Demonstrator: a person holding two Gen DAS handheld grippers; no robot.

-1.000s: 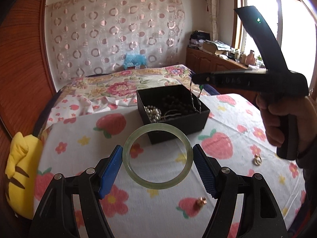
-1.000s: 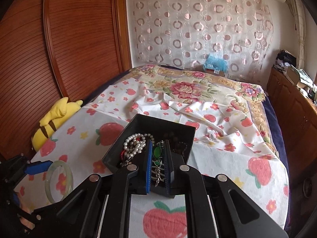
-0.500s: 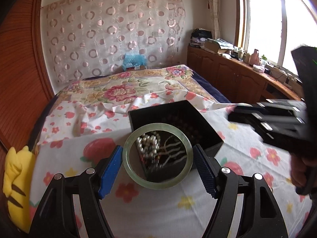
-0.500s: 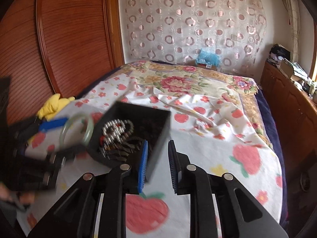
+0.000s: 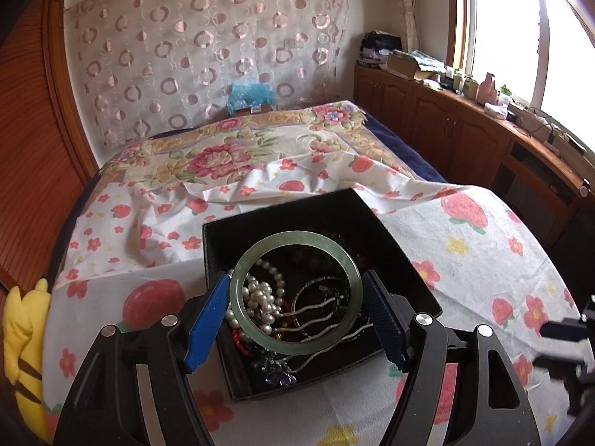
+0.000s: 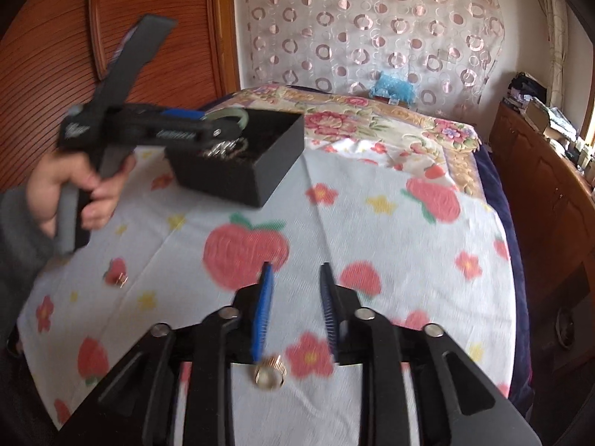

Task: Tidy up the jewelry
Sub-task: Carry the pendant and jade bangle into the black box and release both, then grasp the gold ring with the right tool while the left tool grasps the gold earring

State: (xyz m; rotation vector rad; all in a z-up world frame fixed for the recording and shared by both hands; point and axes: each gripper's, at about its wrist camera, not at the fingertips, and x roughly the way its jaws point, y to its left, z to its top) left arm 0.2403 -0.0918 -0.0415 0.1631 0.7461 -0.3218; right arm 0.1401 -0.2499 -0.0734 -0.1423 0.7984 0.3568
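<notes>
My left gripper is shut on a pale green jade bangle and holds it over the open black jewelry box. The box holds a pearl string, silver chains and dark beads. In the right wrist view the left gripper hangs above the same box at upper left. My right gripper is open and empty, low over the strawberry-print cloth. A gold ring lies just under its left finger. A second gold ring lies on the cloth at left.
The box stands on a white strawberry-print cloth spread over a floral bed. A yellow plush toy lies at the left edge. A wooden wardrobe is on the left, wooden cabinets under the window on the right.
My left gripper carried the bangle forward from the cloth to over the box. My right gripper let a necklace go into the box, opened, and drew back to the right toward a gold ring.
</notes>
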